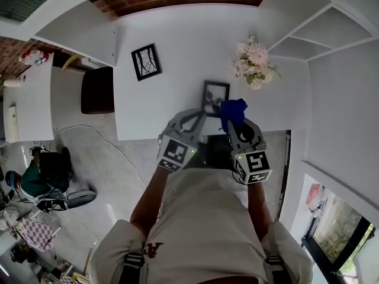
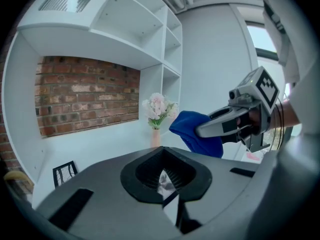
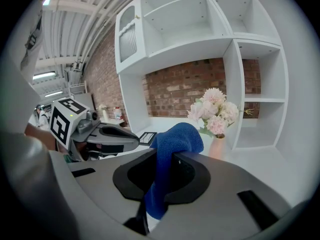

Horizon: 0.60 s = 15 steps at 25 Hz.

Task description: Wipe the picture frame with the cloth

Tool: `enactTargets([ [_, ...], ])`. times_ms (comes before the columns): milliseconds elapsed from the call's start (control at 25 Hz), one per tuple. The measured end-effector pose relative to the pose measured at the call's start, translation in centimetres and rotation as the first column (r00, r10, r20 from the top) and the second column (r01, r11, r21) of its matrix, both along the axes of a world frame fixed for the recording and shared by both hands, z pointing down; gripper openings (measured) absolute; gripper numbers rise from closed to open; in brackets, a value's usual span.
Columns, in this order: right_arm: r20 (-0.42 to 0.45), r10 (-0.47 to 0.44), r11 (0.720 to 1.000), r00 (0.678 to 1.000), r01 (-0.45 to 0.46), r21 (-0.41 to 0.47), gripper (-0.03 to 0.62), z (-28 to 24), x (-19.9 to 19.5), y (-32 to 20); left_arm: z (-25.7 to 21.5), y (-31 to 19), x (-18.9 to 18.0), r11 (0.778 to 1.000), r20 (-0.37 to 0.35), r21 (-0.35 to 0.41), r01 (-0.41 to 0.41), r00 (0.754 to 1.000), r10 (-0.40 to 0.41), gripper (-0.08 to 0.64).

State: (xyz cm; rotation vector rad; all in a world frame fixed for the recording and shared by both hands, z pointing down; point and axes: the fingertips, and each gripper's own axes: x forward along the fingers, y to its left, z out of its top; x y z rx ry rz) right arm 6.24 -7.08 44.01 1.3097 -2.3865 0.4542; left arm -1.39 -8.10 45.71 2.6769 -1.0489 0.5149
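A small black picture frame point(image 1: 215, 98) stands above the white table point(image 1: 177, 52), straight ahead of me. My left gripper point(image 1: 200, 115) is shut on its lower left edge. In the left gripper view the frame point(image 2: 165, 183) shows edge-on between the jaws. A blue cloth point(image 1: 233, 111) bunches out of my right gripper point(image 1: 233, 124), which is shut on it just right of the frame. The cloth point(image 3: 175, 140) hangs down through the right jaws. From the left gripper view, the cloth point(image 2: 189, 125) is a short way apart from the frame.
A second black frame point(image 1: 146, 61) lies further left on the table. A vase of pink flowers point(image 1: 254, 65) stands at the back right. White shelves point(image 1: 331, 22) rise on the right. A dark chair point(image 1: 98, 90) sits left of the table.
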Motion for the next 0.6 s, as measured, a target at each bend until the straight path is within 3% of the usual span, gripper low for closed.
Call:
enactTargets([
  [600,-0.035,0.001,0.996,0.999,-0.004,-0.084,0.034,5.1,0.4,0.0,5.1,0.0,0.7,0.997,0.039,-0.081,-0.020,0.999,0.023,-0.001],
])
